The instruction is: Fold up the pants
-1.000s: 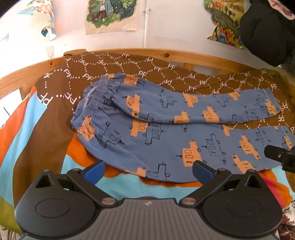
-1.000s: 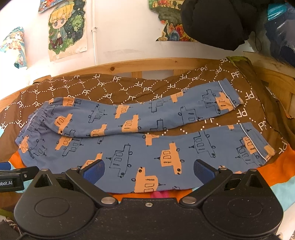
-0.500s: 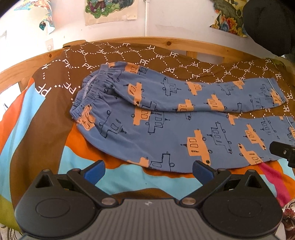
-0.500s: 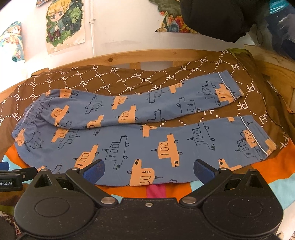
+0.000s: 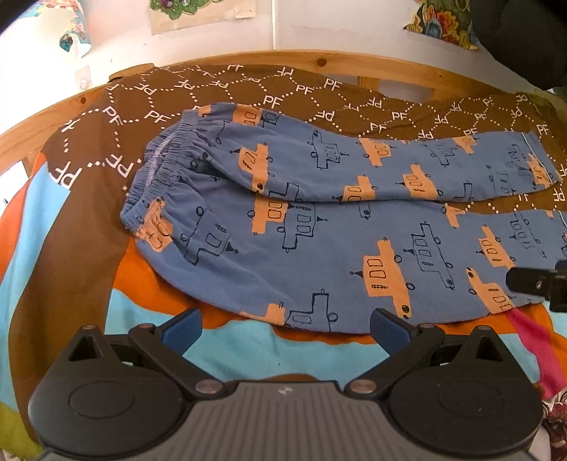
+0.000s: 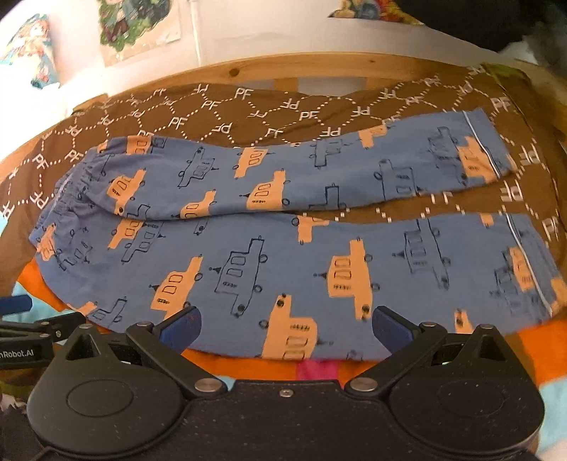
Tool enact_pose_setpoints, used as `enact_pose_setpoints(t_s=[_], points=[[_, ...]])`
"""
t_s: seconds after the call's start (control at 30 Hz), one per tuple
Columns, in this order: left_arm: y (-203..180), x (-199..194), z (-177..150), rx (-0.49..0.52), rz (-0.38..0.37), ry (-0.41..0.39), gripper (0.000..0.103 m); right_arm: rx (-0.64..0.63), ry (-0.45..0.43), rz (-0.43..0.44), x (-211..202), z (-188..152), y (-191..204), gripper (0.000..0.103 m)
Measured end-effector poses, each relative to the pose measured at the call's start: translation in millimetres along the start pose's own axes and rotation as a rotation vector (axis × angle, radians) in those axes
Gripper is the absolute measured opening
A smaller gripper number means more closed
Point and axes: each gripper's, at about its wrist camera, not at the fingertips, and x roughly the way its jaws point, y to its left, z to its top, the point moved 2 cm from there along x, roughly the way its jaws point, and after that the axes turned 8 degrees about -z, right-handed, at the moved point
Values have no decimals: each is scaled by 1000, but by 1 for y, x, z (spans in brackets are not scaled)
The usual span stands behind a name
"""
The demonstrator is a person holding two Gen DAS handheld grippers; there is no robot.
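left wrist view shows both tongs have dropped closer to the near leg: left gripper (image 5: 285, 328) and right gripper (image 6: 285, 328) wide, empty; pants (image 5: 319, 227) flat on the bedspread (image 5: 71, 248), likely pre-grasp.

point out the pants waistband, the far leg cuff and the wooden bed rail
waistband (image 5: 156, 177), left wrist view, on the gathered elastic edge
far leg cuff (image 6: 482, 149), right wrist view, beside the white piping
bed rail (image 6: 319, 67), right wrist view, on the top board

Home bedroom: wooden bed frame (image 5: 269, 58), patterned bedspread (image 5: 219, 88), wall posters (image 6: 138, 28).
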Motion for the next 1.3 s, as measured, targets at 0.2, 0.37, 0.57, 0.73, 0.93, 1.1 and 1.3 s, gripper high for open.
enact_pose_setpoints(t_s=[0.2,0.37,0.57,0.73,0.93,1.1,1.3], points=[[3,14,18,19,3,32,103,-95,30,49,16,34,-10,102],[4,29,46,65,0,43,103,-185,7,159,20,77,-24,102],[9,42,121,226,-15,-38,103,-448,-14,333,41,155,-24,102],[9,74,192,429,15,-93,103,-541,-31,388,92,194,-26,102],[2,140,250,582,-1,-44,103,-600,-61,348,155,223,-37,101],[-13,192,264,692,-163,66,98,-585,29,373,206,242,-40,84],[-11,237,256,795,-213,279,65,-661,120,381,247,240,-34,63]])
